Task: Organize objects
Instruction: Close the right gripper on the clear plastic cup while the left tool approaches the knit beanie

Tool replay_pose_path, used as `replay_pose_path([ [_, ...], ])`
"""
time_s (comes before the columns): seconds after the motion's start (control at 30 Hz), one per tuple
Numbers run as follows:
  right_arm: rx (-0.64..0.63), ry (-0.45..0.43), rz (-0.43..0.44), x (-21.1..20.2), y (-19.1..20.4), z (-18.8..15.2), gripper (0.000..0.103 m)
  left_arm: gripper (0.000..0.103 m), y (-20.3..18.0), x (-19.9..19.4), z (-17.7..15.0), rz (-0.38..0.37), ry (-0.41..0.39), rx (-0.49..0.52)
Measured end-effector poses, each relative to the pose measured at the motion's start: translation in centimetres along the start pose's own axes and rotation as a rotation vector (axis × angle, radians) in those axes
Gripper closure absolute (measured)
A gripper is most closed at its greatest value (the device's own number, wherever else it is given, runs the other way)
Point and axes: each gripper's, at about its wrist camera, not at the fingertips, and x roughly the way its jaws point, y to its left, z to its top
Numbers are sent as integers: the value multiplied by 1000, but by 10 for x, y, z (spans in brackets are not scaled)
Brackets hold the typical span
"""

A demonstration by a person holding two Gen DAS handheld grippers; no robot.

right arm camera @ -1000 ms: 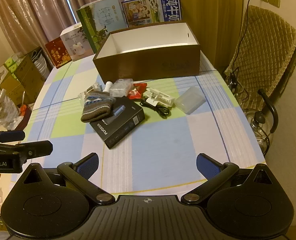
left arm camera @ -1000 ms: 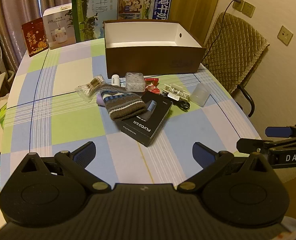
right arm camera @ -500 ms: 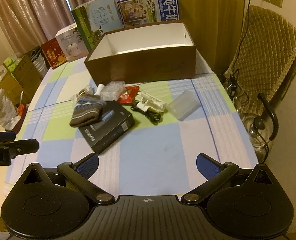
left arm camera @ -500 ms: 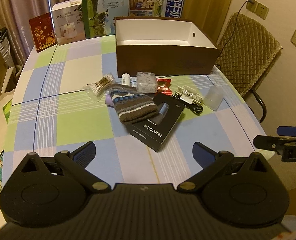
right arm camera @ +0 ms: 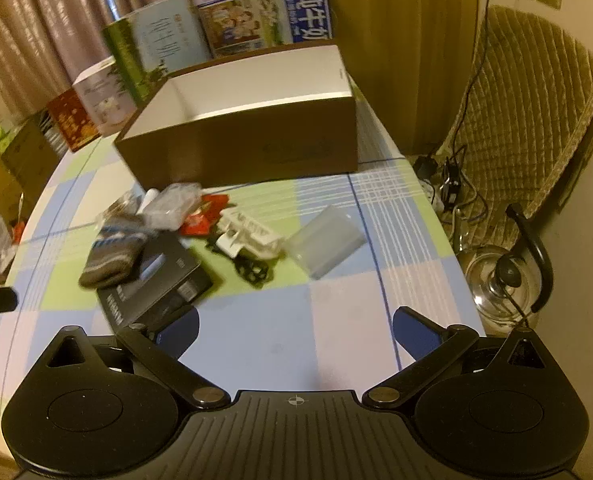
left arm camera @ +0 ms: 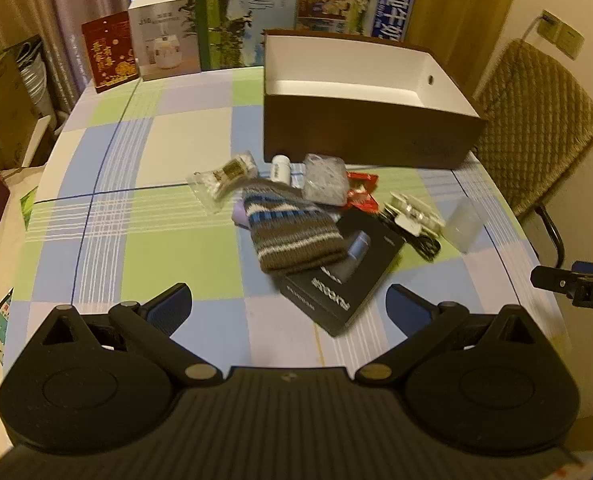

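While both tongs [left arm camera: 288, 304] [right arm camera: 296, 326] gape empty, a striped beanie [left arm camera: 288, 232] overlaps the black box [left arm camera: 344, 280].

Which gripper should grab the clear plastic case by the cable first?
Right, probably. The clear plastic case lies ahead of the open right gripper. From the left gripper, it lies far to the right, beyond the black box.

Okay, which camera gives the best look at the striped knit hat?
The left wrist view: the striped knit hat lies near centre, stripes clear, overlapping the black box. In the right wrist view the hat sits off to the left, smaller and blurred.
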Motion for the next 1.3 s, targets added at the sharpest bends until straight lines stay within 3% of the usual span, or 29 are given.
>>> replay_pose_path([
  [0.33, 28, 65, 41, 47, -21, 30, 16, 1, 2, 23, 23, 63, 17, -74],
  [0.43, 31, 85, 47, 60, -26, 35, 24, 1, 2, 32, 27, 78, 28, -102],
  [0.5, 49, 94, 59, 70, -31, 40, 34, 1, 2, 36, 30, 85, 30, -121],
  [0.6, 92, 107, 69, 83, -39, 45, 40, 1, 2, 41, 32, 104, 30, -136],
  [1.03, 267, 101, 27, 133, -53, 58, 49, 1, 13, 59, 28, 173, 66, -176],
  [1.3, 299, 99, 15, 156, -49, 61, 55, 1, 25, 80, 36, 157, 89, -153],
])
